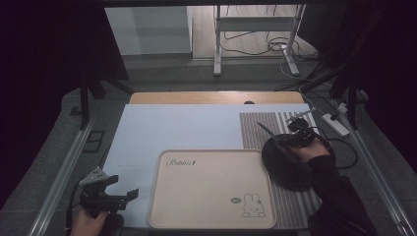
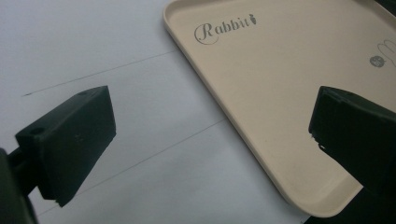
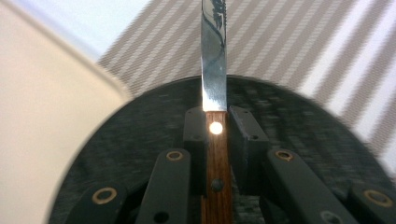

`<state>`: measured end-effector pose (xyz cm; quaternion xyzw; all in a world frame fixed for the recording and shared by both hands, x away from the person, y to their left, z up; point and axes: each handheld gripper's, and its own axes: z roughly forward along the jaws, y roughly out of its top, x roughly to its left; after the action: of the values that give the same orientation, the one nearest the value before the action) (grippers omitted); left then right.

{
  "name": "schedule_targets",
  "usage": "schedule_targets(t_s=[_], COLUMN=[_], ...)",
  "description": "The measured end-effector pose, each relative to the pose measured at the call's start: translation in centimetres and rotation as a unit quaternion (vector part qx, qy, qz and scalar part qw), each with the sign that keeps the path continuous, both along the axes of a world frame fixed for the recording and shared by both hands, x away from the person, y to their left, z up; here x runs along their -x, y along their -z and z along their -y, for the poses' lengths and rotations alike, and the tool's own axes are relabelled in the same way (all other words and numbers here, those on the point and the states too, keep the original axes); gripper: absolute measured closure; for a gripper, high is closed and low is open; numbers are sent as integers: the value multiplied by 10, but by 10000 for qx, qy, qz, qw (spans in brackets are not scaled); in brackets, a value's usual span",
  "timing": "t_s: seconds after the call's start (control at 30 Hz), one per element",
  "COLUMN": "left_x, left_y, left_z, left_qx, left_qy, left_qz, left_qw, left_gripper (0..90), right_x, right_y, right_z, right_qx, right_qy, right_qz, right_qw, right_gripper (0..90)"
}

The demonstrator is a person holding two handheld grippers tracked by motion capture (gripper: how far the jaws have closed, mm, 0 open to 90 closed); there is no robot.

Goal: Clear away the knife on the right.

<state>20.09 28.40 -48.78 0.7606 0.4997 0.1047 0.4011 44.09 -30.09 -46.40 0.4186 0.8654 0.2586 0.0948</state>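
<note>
The right gripper is clamped on a knife: its two black jaws press against either side of the wooden handle, just below where the steel blade begins, and the blade sticks out straight ahead past the jaw tips. In the high view the same knife shows as a thin dark line slanting up and away from the right gripper, the person's right hand and dark sleeve behind it.

Taking the cream tray as the landmark: the knife hangs just off the tray's far right corner, above a round black plate that lies beside the tray's right edge. That black plate rests on a brown-and-white striped mat, which runs along the tray's right side and beyond its far edge. The tray itself carries the word "Rabbit" and a small rabbit drawing, and it sits on a pale sheet covering the table.

The left gripper is off the tray's near left corner, held in the person's left hand. Its jaws stand wide apart with nothing between them, and from the left gripper view they frame the tray's edge and the pale sheet
</note>
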Motion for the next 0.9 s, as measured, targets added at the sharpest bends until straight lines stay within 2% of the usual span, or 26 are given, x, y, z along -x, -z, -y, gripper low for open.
schedule_targets(t_s=[0.33, 0.57, 0.9], left_x=[0, 0, 0], left_y=[0, 0, 0], left_z=[0, 0, 0], left_qx=[22, 22, 35], left_qy=[2, 4, 5], left_qz=[3, -2, -7], left_qw=[10000, 10000, 10000], left_gripper=[8, 8, 7], right_x=[40, 62, 93], right_y=[1, 2, 6], right_z=[-30, -44, -71], right_qx=[-48, -156, -118], right_qy=[-380, -505, -793], right_qz=[-12, 14, 58], right_qw=[9993, 9986, 9968], right_gripper=[777, 776, 776])
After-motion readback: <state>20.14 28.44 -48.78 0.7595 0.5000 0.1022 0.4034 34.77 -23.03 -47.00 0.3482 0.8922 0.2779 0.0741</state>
